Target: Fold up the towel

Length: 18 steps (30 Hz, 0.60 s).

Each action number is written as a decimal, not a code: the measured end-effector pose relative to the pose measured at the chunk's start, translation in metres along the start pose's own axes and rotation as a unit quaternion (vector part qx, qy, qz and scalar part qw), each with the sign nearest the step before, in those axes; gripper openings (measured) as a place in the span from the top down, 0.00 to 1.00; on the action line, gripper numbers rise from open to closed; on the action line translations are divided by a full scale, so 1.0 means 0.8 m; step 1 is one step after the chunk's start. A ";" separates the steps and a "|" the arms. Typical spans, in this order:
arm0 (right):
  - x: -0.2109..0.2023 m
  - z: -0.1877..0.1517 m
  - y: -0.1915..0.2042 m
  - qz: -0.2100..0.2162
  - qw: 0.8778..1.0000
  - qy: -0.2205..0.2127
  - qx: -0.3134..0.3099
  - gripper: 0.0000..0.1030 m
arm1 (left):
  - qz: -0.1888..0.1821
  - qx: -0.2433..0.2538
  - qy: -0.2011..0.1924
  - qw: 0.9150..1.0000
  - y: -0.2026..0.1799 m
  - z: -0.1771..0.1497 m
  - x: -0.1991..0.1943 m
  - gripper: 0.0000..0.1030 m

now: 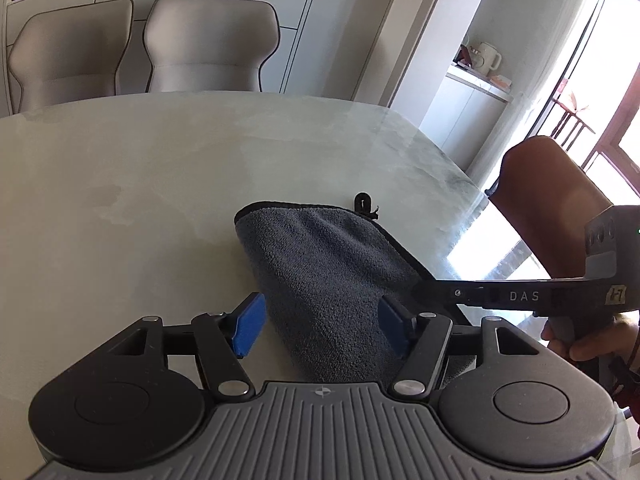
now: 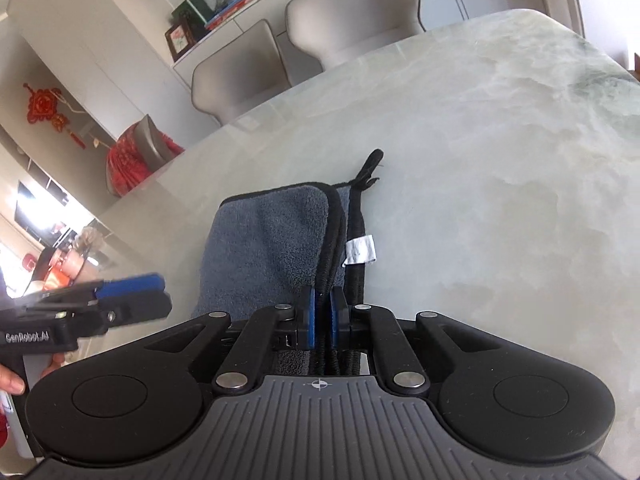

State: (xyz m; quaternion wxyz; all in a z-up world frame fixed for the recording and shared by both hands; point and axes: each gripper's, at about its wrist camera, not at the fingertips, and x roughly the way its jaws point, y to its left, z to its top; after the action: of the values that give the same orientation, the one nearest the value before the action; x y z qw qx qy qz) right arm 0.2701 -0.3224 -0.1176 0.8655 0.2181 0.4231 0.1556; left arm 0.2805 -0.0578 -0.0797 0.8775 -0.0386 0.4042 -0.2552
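Observation:
A grey towel with black trim lies folded on the pale marble table, its hanging loop at the far corner. My left gripper is open, its blue pads on either side of the towel's near part, holding nothing. My right gripper is shut on the towel's stacked black-trimmed edges at the near end. The towel has a white label. The right gripper also shows in the left wrist view, and the left gripper in the right wrist view.
Two beige chairs stand at the table's far side before white cabinets. A brown chair back is beyond the table's right edge. A chair draped in red cloth stands at the far left end.

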 end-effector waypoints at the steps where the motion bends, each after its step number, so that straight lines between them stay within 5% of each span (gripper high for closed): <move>1: -0.001 -0.001 0.000 -0.003 1.000 -0.002 0.001 0.93 | -0.002 0.001 -0.002 1.000 0.000 0.002 0.001 0.36; 10: -0.007 -0.018 -0.007 -0.007 0.999 -0.026 0.023 0.92 | -0.022 0.039 -0.031 0.999 -0.011 0.036 0.033 0.32; 18: -0.007 -0.021 -0.010 -0.006 0.999 -0.033 0.041 0.89 | -0.008 0.033 0.014 0.999 0.007 0.053 0.098 0.31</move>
State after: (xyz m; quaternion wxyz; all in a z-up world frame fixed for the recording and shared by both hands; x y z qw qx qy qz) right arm 0.2542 -0.3276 -0.1273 0.8703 0.2557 0.4018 0.1256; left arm 0.3562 -0.0965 -0.1063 0.8704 -0.0096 0.4078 -0.2757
